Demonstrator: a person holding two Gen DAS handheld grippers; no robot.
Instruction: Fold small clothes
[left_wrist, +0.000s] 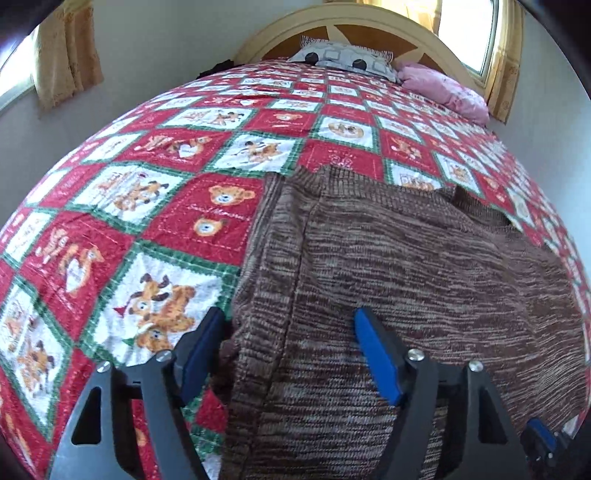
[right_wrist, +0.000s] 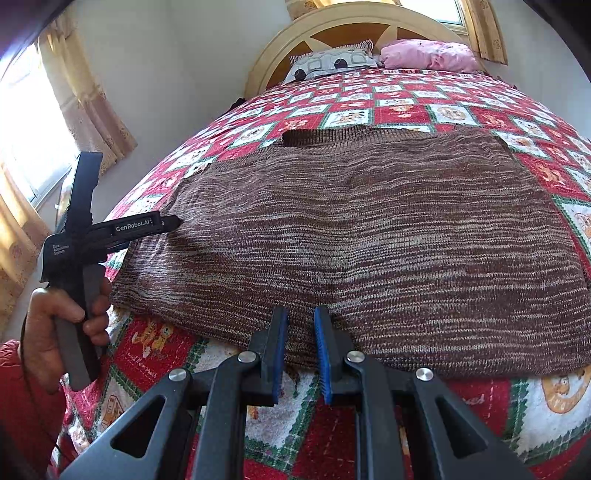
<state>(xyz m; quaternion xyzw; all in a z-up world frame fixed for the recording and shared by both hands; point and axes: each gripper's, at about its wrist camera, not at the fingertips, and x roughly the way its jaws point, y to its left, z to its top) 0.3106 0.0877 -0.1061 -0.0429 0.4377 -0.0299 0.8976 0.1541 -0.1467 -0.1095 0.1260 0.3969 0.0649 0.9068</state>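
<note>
Left gripper (left_wrist: 290, 347) hangs over the near-left corner of the brown knit sweater (left_wrist: 406, 280), jaws spread wide, nothing pinched. One blue pad sits just off the sweater's left edge above the quilt (left_wrist: 110, 206); the other sits over the knit itself, so that edge runs between the pads. Whether the pads touch the cloth I cannot tell. In the right wrist view the same tool shows side-on, held in a hand (right_wrist: 70, 325) with a red sleeve (right_wrist: 22, 398) behind it, tip over the sweater's left edge.

Right gripper (right_wrist: 301, 325) sits at the sweater's near hem, roughly mid-width. Its pads stand nearly together with a thin gap between them, and their tips lie right at the hem line. No fold of knit shows between them; grip on the hem cannot be confirmed.

Sweater lies spread flat on the quilt, hem toward the cameras, ribbed neck opening at its far edge. Left side has a doubled-over strip running along the edge. Right edge lies straight.

Bare quilt lies on all sides of the sweater: wide to its left, a long stretch beyond it up to the patterned pillow (left_wrist: 347, 59), pink pillow (left_wrist: 443, 88) and headboard (right_wrist: 354, 22), and a narrower band on the near side below the hem.
</note>
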